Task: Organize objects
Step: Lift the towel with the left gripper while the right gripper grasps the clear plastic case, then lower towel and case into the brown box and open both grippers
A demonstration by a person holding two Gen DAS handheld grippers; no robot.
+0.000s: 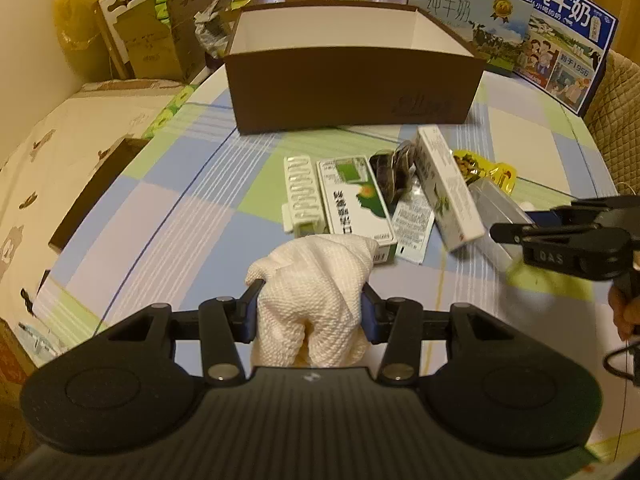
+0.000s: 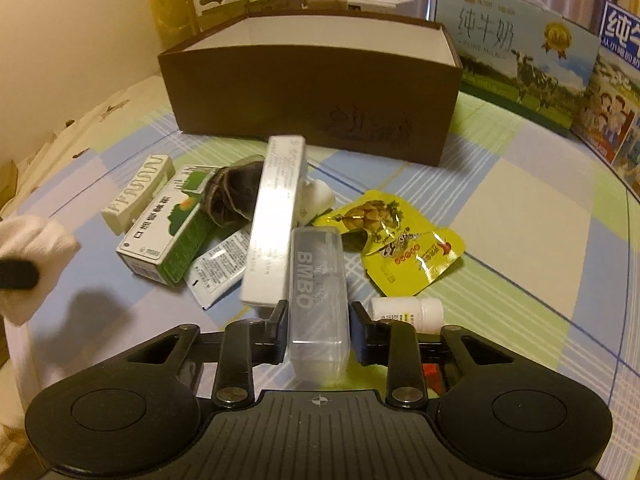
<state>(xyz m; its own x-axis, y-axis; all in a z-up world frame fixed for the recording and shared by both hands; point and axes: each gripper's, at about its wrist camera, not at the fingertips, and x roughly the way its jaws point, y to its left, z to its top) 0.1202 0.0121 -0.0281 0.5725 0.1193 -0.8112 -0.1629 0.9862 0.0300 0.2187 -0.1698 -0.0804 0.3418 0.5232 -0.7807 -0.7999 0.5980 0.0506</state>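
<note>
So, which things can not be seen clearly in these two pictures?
- Floor of the brown box: both views, hidden by its near wall, so its contents are unknown.
- White bottle: right wrist view, partly behind the right gripper; label too small.
- Clear BMBO case: left wrist view, blurred, covered by the right gripper.
- White cloth in the left gripper: right wrist view, cut by the left edge.

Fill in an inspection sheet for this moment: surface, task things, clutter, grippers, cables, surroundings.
Surface: checked tablecloth on the table.
Task things: open brown box, nothing seen inside; green medicine box, long white box, yellow snack pouch, white bottle loose before it.
Clutter: dark pouch, sachet.
Grippers: left gripper shut on white cloth; right gripper shut on clear case.
Cables: black cable.
Surroundings: milk cartons, stacked boxes.
</note>
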